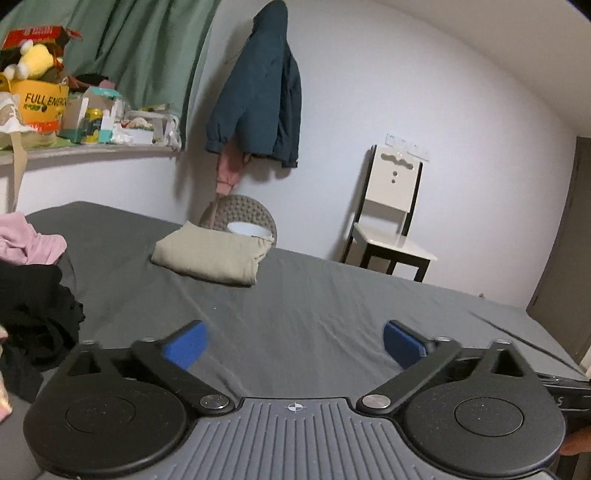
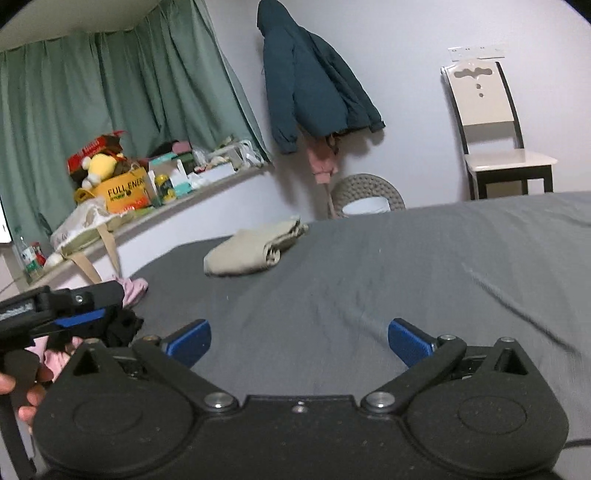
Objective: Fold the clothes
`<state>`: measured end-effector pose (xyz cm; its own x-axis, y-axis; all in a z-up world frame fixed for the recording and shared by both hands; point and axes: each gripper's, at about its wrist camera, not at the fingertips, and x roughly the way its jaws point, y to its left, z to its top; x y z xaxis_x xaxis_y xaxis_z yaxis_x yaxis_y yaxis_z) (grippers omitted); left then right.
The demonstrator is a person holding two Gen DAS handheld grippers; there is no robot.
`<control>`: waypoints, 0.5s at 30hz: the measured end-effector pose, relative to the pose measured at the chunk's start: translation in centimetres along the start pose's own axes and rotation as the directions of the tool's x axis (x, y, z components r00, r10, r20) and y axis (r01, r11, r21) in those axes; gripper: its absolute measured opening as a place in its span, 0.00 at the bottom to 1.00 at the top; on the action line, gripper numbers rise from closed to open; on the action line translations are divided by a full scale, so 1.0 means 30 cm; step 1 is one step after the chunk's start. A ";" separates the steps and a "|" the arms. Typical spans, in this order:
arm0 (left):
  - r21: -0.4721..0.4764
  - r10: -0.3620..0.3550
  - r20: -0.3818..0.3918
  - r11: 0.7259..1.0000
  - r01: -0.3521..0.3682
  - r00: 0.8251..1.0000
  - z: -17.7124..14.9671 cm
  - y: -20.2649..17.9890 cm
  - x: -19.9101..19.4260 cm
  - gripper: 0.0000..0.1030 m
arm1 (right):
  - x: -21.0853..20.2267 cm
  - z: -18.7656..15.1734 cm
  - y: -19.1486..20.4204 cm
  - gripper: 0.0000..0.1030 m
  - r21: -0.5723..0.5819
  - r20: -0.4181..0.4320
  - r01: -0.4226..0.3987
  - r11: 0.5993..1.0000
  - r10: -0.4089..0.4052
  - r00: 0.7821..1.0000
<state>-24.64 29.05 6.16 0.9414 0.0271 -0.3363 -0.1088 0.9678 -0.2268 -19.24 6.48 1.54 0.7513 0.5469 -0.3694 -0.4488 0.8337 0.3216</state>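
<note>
Both tools, the left tool (image 1: 295,345) and the right tool (image 2: 300,341), gape wide with nothing between their blue pads, above the grey bed (image 1: 314,306). Ahead lies a folded beige garment (image 1: 210,256); left of the left tool, a black-and-pink clothes pile (image 1: 33,295).

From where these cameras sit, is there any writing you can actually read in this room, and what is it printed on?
"FULL ENER": black letters on the yellow box on the window ledge; the rest of the word is cut off.
Red box above the yellow plush toy: white lettering, too blurred to read.
Smaller line under "FULL ENER": too small to read.
Teal cartons and bottle labels: unreadable.
</note>
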 end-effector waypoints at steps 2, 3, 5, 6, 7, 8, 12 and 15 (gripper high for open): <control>-0.002 0.025 -0.001 1.000 -0.025 1.000 -0.020 -0.010 -0.019 1.00 | -0.014 -0.020 0.030 1.00 -0.029 0.014 -0.002 1.000 0.002 1.000; -0.004 0.041 -0.005 0.999 -0.041 0.999 -0.030 -0.015 -0.027 1.00 | -0.022 -0.027 0.047 1.00 -0.055 0.029 -0.003 0.998 0.005 1.000; 0.004 0.094 -0.024 0.996 -0.094 0.995 -0.046 -0.026 -0.029 1.00 | -0.034 -0.037 0.082 1.00 -0.107 0.063 0.005 0.994 0.002 0.998; 0.009 0.124 -0.028 0.992 -0.124 0.992 -0.050 -0.027 -0.021 1.00 | -0.036 -0.039 0.100 1.00 -0.134 0.081 0.015 0.991 -0.004 0.997; 0.012 0.150 -0.029 0.989 -0.150 0.988 -0.056 -0.028 -0.019 1.00 | -0.040 -0.044 0.113 1.00 -0.152 0.099 0.022 0.988 -0.007 0.995; 0.015 0.178 -0.025 0.984 -0.178 0.984 -0.062 -0.031 -0.018 1.00 | -0.045 -0.049 0.126 1.00 -0.169 0.117 0.030 0.985 -0.010 0.993; 0.047 0.237 -0.036 0.971 -0.236 0.971 -0.078 -0.049 -0.003 1.00 | -0.040 -0.074 0.160 1.00 -0.201 0.127 0.040 0.979 -0.014 0.992; 0.057 0.267 -0.043 0.963 -0.264 0.963 -0.088 -0.059 0.009 1.00 | -0.035 -0.090 0.179 1.00 -0.217 0.134 0.056 0.974 -0.027 0.991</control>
<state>-25.04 26.69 4.05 0.8634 0.2735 -0.4239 -0.3354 0.9389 -0.0772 -23.76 10.58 1.30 0.8215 0.5088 -0.2575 -0.5002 0.8597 0.1030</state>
